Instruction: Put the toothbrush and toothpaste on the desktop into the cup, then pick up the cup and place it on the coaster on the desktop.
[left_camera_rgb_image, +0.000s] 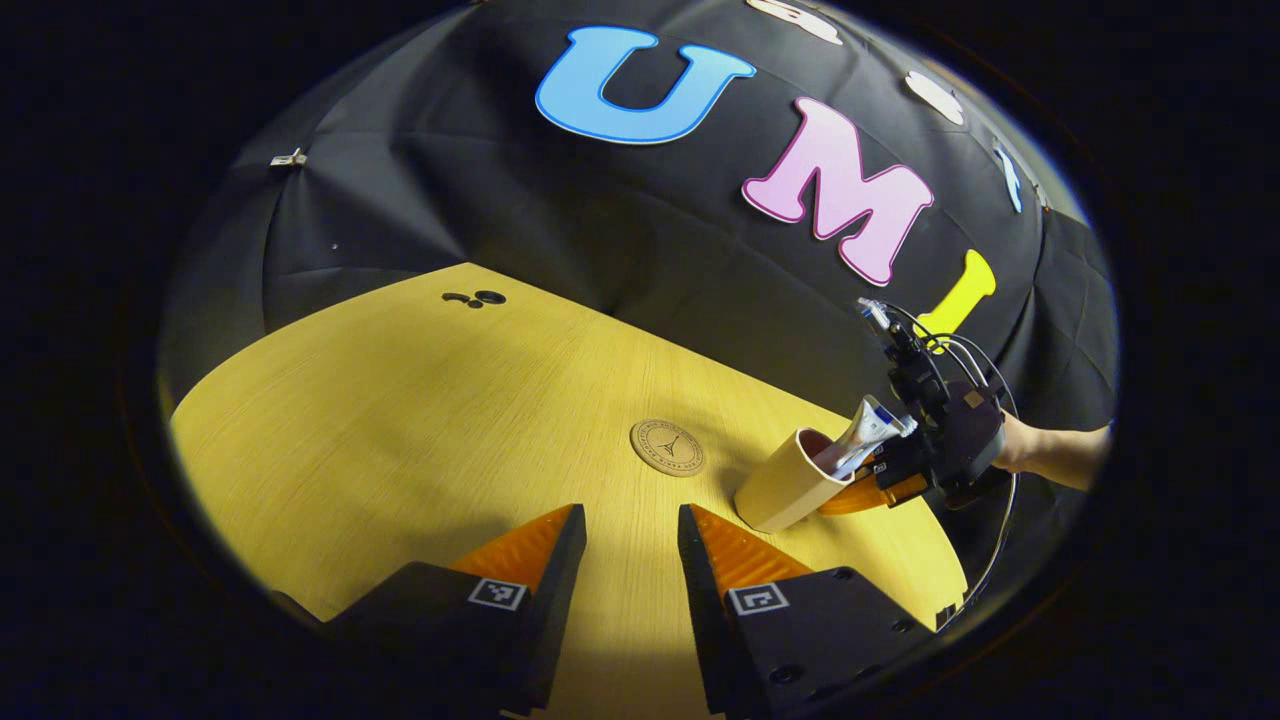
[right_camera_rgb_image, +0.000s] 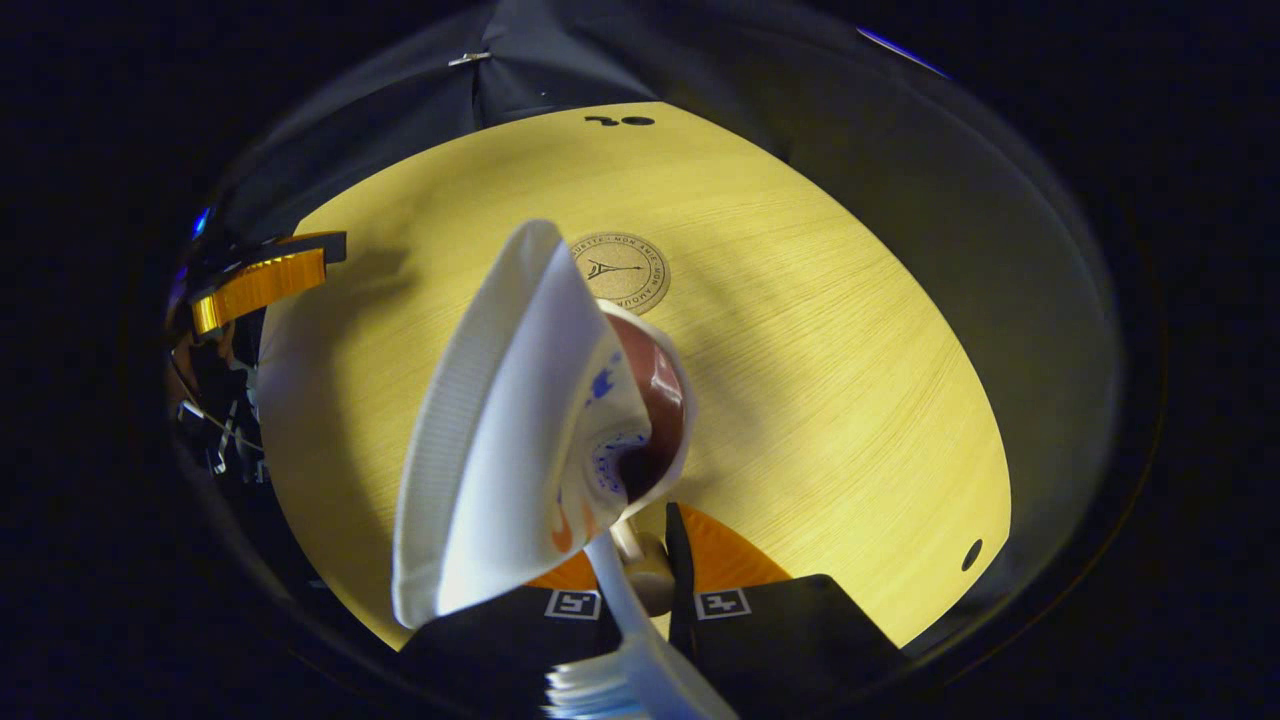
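Currently, your stock reads:
Cup (left_camera_rgb_image: 785, 490): tilted, clamped at the rim by your right gripper (right_camera_rgb_image: 655, 560), just beside the coaster (left_camera_rgb_image: 667, 447).
Toothpaste (right_camera_rgb_image: 500, 430): inside cup, crimped end out.
Toothbrush (right_camera_rgb_image: 625, 640): inside cup.
Left gripper (left_camera_rgb_image: 630, 545): jaws parted, holding nothing, over desktop (left_camera_rgb_image: 400, 420).

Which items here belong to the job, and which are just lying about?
Job items:
- cup, held tilted by the right tongs
- toothpaste in the cup
- toothbrush in the cup
- coaster, bare

Lying about:
- small black pieces at the desktop's far edge
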